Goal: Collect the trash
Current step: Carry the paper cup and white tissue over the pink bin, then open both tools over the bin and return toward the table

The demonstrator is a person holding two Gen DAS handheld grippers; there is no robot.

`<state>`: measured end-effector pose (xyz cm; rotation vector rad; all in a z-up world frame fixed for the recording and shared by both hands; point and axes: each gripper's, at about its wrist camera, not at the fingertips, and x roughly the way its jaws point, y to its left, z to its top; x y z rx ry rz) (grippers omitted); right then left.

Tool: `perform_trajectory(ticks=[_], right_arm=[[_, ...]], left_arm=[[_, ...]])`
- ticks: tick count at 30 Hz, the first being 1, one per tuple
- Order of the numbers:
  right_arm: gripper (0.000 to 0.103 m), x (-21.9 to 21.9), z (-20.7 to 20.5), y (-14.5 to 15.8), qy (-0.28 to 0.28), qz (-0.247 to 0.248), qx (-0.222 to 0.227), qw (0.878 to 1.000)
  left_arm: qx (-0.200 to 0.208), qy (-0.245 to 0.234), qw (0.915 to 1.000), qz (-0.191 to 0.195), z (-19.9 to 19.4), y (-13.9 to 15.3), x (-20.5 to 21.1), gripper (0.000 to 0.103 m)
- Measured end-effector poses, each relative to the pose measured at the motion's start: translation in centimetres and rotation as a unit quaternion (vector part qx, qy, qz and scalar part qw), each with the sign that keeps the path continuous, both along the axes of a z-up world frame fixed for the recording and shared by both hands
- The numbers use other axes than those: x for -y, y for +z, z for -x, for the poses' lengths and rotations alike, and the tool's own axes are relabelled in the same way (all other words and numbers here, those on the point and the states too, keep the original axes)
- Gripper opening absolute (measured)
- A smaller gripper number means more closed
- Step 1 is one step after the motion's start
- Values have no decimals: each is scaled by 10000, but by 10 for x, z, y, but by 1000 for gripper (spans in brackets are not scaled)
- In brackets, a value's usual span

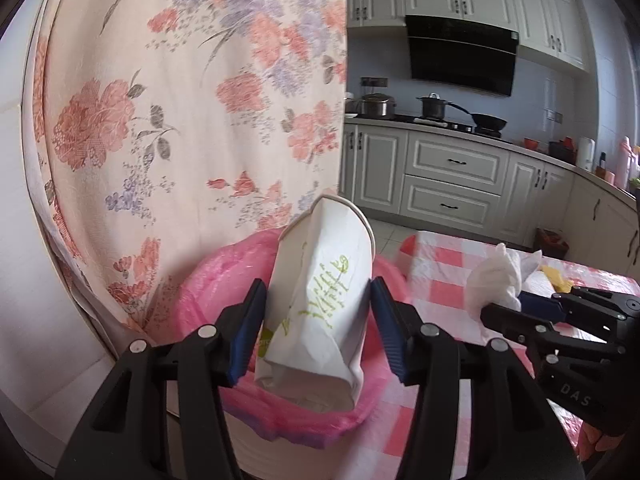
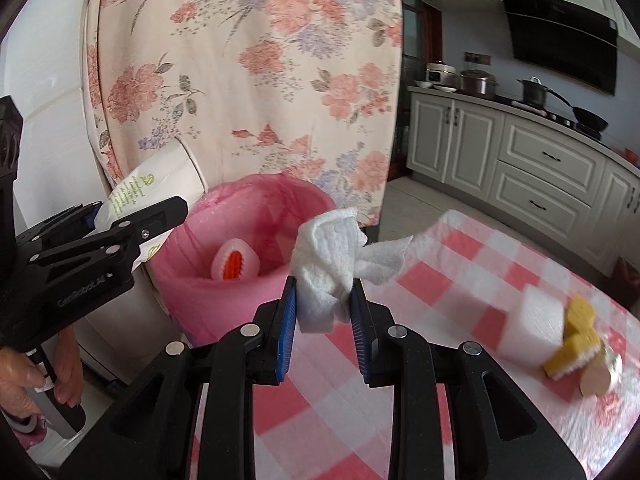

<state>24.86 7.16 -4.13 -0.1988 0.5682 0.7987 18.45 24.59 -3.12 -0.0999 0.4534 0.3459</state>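
**Both jaws loaded, held at the bin**

Jaws of the left gripper (image 1: 318,330) stand part-way apart and press on either side of a crumpled white paper cup (image 1: 320,308) with green print; its rim points away from the camera. The cup hangs over the mouth of the pink-lined trash bin (image 1: 208,280), which sits directly beneath and behind it.

Jaws of the right gripper (image 2: 324,312) are drawn narrow, pinching a wad of white tissue (image 2: 332,264); a loose tail of the tissue trails to the right. The wad sits just beside the bin's near rim (image 2: 240,292), at the corner of the table with the pink-and-white checked cloth (image 2: 440,280).

Inside the bin, seen from the right wrist: one white object with an orange-red patch (image 2: 236,264), lying against the liner. What it is cannot be told from this view.

A hand (image 2: 24,376) grips the handle of the left gripper at the lower left of the right-wrist view.

On the cloth further right, blurred: a white block (image 2: 536,324) touching a yellow sponge-like piece (image 2: 576,344).

Behind the bin hangs a floral cloth (image 1: 192,100). Beyond it, grey-white kitchen cabinets (image 1: 452,172), pots on the hob (image 1: 436,108) and a black range hood (image 1: 464,56).
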Motion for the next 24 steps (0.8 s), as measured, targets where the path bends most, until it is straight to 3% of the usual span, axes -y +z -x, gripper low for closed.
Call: perform_trajectory(ticks=[12, 13, 17, 24], right_arm=[[28, -76, -42, 5, 588, -125, 34, 9982], [31, -80, -45, 5, 645, -140, 16, 9978], [69, -86, -54, 3, 728, -197, 36, 9971], [71, -62, -50, 2, 545, -294, 15, 9981]], left_arm=[[-45, 388, 9985, 383, -32, -8, -71, 57], [-35, 386, 9985, 389, -34, -8, -74, 58], [113, 564, 9976, 398, -38, -4, -86, 75], [239, 870, 9950, 418, -24, -3, -90, 90]])
